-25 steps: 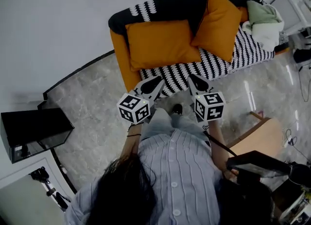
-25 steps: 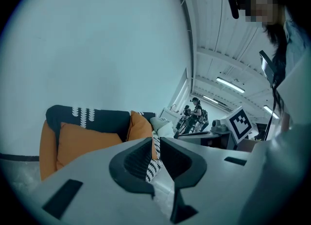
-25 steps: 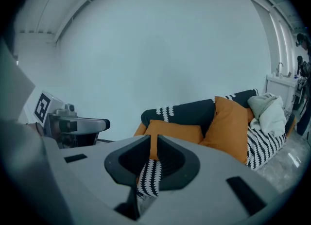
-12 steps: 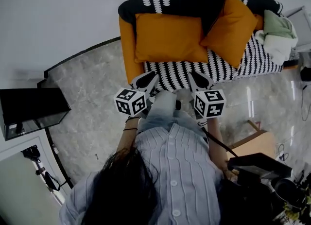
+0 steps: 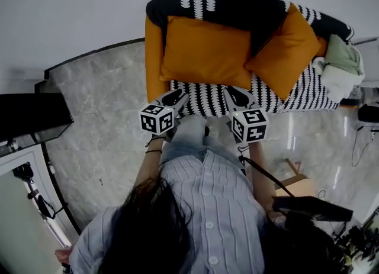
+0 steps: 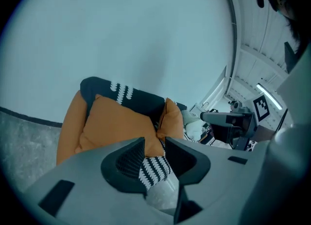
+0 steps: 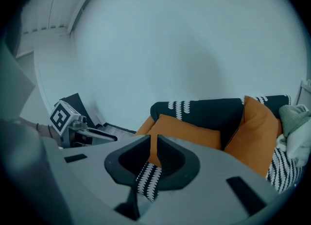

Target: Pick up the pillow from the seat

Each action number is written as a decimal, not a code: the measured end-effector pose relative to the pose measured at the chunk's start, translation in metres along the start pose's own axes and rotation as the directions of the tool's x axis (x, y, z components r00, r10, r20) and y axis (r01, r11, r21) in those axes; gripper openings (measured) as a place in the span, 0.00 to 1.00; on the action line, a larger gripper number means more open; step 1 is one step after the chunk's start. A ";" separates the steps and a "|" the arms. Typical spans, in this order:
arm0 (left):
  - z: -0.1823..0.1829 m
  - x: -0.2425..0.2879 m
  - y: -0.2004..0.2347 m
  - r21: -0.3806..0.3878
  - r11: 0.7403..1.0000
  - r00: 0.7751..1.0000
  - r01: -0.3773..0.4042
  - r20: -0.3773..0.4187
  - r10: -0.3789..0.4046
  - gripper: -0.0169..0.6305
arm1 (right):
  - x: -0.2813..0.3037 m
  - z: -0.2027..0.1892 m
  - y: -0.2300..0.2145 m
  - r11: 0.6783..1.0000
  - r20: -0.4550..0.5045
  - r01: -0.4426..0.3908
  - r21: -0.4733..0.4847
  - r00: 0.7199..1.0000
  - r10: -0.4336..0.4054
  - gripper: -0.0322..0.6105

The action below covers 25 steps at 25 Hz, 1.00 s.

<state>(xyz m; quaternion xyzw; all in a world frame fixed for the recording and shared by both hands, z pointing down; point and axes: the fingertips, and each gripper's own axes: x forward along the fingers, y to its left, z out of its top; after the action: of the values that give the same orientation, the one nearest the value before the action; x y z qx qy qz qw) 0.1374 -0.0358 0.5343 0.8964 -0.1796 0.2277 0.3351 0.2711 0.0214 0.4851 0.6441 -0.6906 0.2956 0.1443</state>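
The pillow [image 5: 204, 54], a plump square orange cushion, lies flat at the left end of the sofa [image 5: 153, 60] seat, against the backrest. Both grippers hover side by side at the seat's front edge, touching nothing. The left gripper [image 5: 176, 96] has its jaws opening on air, while the right gripper [image 5: 235, 94] has its jaws nearly together and empty. There are two orange pillows in all — the second pillow [image 5: 285, 51] leans tilted — on a black-and-white wavy-striped cover [image 5: 204, 98], above a grey marbled floor [image 5: 106, 107].
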 end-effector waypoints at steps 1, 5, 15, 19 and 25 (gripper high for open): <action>-0.004 0.006 0.006 -0.022 1.000 1.000 -0.004 -0.014 0.004 0.22 | 0.009 0.001 -0.002 1.000 -0.014 -0.017 -0.015 1.000 0.017 0.13; -0.014 0.029 0.040 -0.149 0.988 0.999 -0.051 -0.023 0.048 0.26 | 0.046 0.015 -0.006 0.990 -0.032 -0.088 -0.106 0.996 0.085 0.13; -0.026 0.076 0.132 -0.440 0.877 0.978 -0.193 -0.019 0.206 0.35 | 0.140 0.045 -0.037 0.952 -0.156 -0.212 -0.220 0.971 0.180 0.13; -0.039 0.091 0.162 -0.497 0.823 0.959 -0.275 -0.078 0.273 0.40 | 0.190 0.049 -0.054 0.942 -0.215 -0.257 -0.216 0.954 0.211 0.17; -0.051 0.108 0.195 -0.624 0.726 0.948 -0.291 -0.087 0.305 0.44 | 0.276 0.051 -0.065 0.913 -0.335 -0.336 -0.230 0.909 0.249 0.37</action>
<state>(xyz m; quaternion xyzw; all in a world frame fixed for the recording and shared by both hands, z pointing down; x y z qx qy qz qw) 0.1204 -0.1575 0.7268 0.6944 -0.3901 0.1958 0.5721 0.3082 -0.2306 0.6199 0.4527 -0.7853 0.3061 0.2910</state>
